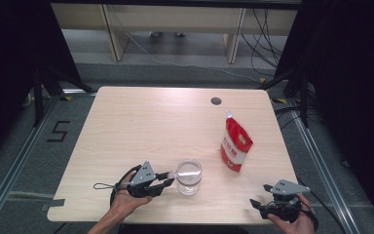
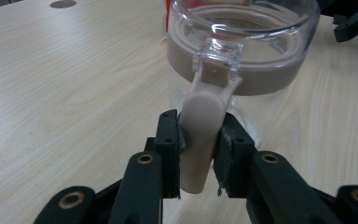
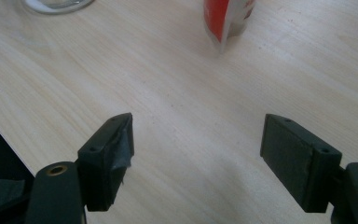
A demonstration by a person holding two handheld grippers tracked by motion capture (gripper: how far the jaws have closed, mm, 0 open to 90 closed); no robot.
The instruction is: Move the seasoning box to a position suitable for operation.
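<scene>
A pale wooden table (image 1: 141,126) stands on grey floor (image 1: 24,161), black curtains (image 1: 14,58) flanking, perhaps a bench (image 1: 175,19) behind.

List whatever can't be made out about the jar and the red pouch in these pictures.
- Clear jar: high view too small to tell whether anything is inside; in the left gripper view the top edge cuts its rim.
- Jar's clasp lever: lower end hidden between the left gripper fingers.
- Red pouch: print too small to read; right gripper view cuts off its top.

Jar (image 1: 189,176) near table's (image 1: 141,126) front edge, left gripper (image 1: 168,178) touching its left; pouch (image 1: 235,145) behind-right; right gripper (image 1: 259,201) front-right corner.
</scene>
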